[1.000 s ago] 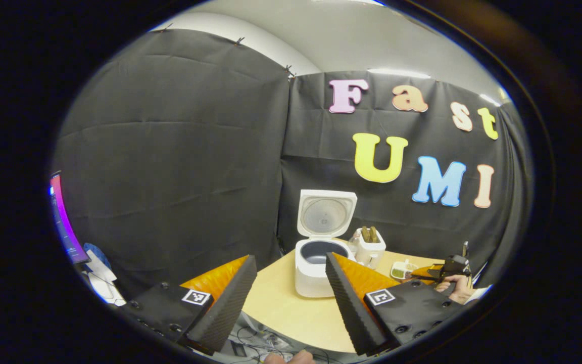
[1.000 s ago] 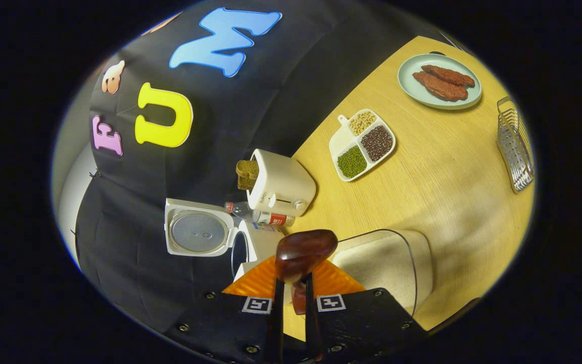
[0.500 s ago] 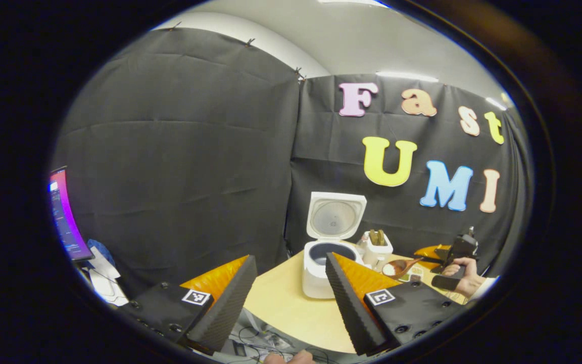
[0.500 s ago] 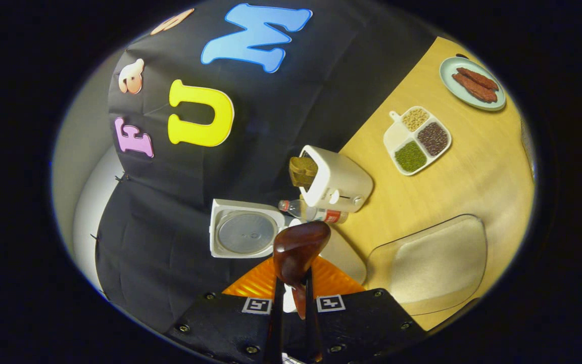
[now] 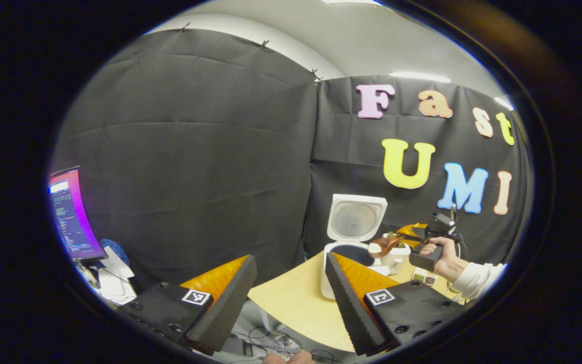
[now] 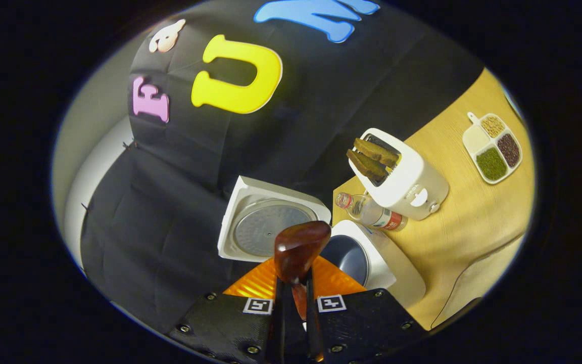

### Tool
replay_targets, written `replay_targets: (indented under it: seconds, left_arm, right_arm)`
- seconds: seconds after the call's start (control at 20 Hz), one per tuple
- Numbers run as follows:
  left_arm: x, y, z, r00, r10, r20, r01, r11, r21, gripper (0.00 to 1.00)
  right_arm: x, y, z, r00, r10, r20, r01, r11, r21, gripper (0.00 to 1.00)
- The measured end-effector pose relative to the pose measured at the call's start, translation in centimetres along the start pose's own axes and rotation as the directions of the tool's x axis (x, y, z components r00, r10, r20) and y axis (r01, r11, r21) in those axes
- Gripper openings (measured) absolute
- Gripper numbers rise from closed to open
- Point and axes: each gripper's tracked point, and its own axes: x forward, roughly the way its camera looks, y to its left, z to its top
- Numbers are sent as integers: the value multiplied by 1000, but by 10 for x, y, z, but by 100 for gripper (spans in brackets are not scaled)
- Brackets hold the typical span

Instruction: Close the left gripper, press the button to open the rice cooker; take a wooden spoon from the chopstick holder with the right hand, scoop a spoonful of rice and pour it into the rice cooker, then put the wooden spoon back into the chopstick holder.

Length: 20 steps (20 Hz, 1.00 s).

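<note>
**Right gripper view: spoon held over the open rice cooker**

Right gripper view looks steeply down, tilted, with the right gripper (image 6: 293, 290) clenched on the handle of the wooden spoon (image 6: 298, 248); both fingers press the handle between them and the bowl of the spoon sticks out ahead. The spoon bowl hangs over the rice cooker (image 6: 372, 263), whose lid (image 6: 265, 222) stands open and whose dark inner pot (image 6: 346, 259) lies just beside the spoon tip. On the wooden table (image 6: 463, 222), a plastic bottle (image 6: 369, 211) lies between the cooker and a white toaster (image 6: 404, 177) holding two slices of bread. A divided dish of grains (image 6: 493, 146) sits farther off.

In the left gripper view, the left gripper (image 5: 288, 293) is held low, short of the table's near edge, its fingers spread wide apart with nothing between them. Beyond it a hand (image 5: 440, 253) with a white sleeve (image 5: 478, 278) holds the other gripper raised and pointed toward the cooker, the spoon just above the pot. A lit monitor (image 5: 71, 215) stands at the far left.
</note>
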Motion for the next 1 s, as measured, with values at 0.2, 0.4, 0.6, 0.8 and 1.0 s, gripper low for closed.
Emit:
replay_targets:
  seconds: [0.2,0.4,0.6,0.8,1.0]
  left_arm:
    - [1,22,-8,998,63,-24,-63,998,5,92]
    - [3,39,-13,993,109,-40,-110,994,-14,92]
    - [7,48,-20,988,140,-59,-142,989,-33,96]
    - [8,49,-22,987,151,-62,-154,987,-45,92]
    - [9,51,-25,984,162,-70,-165,985,-42,92]
  right_arm:
    - [55,-12,-32,995,-85,-51,77,986,-151,18]
    - [83,-29,-59,982,-179,-54,145,913,-382,18]
    - [89,-21,-75,981,-192,-40,132,796,-591,18]
    - [95,-14,-95,984,-170,-49,61,587,-807,17]
    - [93,-5,-103,992,-126,-9,26,277,-961,17]
